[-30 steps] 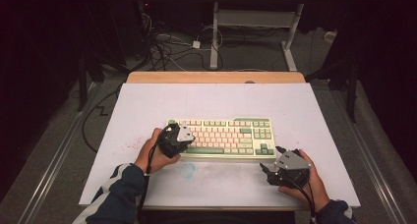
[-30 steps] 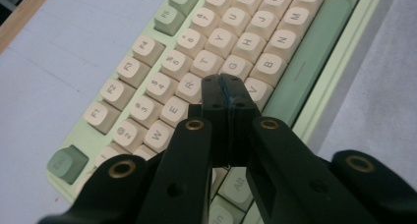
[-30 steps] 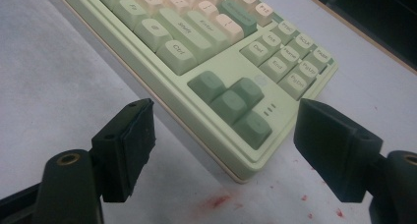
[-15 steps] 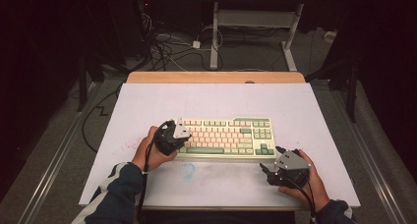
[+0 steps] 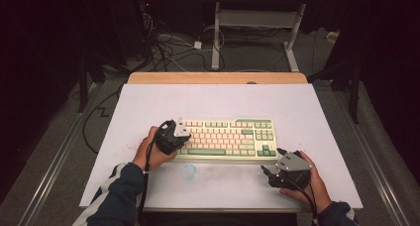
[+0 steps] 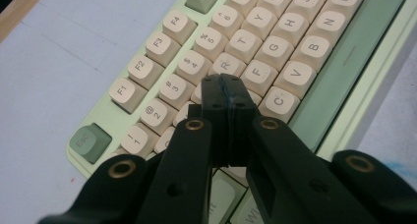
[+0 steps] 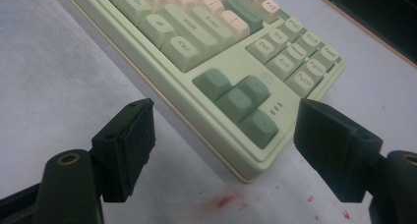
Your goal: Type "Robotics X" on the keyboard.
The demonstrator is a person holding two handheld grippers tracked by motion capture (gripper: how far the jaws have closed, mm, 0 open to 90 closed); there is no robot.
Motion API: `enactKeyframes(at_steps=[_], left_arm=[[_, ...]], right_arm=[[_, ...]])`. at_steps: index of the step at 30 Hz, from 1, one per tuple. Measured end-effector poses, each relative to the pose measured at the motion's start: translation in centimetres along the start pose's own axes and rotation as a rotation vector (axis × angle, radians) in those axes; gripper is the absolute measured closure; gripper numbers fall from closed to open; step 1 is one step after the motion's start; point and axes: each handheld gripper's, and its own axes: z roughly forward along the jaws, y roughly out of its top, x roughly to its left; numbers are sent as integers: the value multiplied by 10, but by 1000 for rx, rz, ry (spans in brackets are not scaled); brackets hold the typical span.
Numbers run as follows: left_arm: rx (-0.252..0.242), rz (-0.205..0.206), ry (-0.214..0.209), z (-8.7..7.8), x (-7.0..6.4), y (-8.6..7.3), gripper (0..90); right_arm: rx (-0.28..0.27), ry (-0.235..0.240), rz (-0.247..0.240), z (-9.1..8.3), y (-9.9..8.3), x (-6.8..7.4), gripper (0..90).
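A pale green keyboard (image 5: 225, 139) with cream and green keys lies across the middle of the white table (image 5: 218, 102). My left gripper (image 5: 179, 139) is over its left end. In the left gripper view the left gripper (image 6: 226, 84) is shut with nothing in it, and its tips are down among the letter keys of the keyboard (image 6: 290, 42), near E and D. My right gripper (image 5: 272, 161) rests on the table by the keyboard's front right corner. The right gripper (image 7: 227, 113) is open, and the arrow keys (image 7: 238, 103) lie ahead between its fingers (image 7: 130, 140).
A faint blue smudge (image 5: 189, 171) marks the table in front of the keyboard, with red specks (image 7: 221, 202) near its corner. A wooden strip (image 5: 218, 78) edges the far side. Cables (image 5: 168, 42) and a desk frame (image 5: 257, 23) lie on the floor beyond.
My left gripper has shifted slightly left over the keyboard's left end. The right gripper and the keyboard have stayed put.
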Motion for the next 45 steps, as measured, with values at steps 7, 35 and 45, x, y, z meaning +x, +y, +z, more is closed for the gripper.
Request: enactKeyframes(at_steps=[7, 35, 45], left_arm=[[12, -4, 8, 3, 2, -3, 869], [12, 3, 12, 4, 4, -4, 861], [28, 0, 9, 5, 4, -7, 861]], right_arm=[[1, 1, 0, 0, 0, 0, 244], [6, 10, -5, 1, 0, 2, 247], [6, 12, -9, 1, 0, 2, 247]])
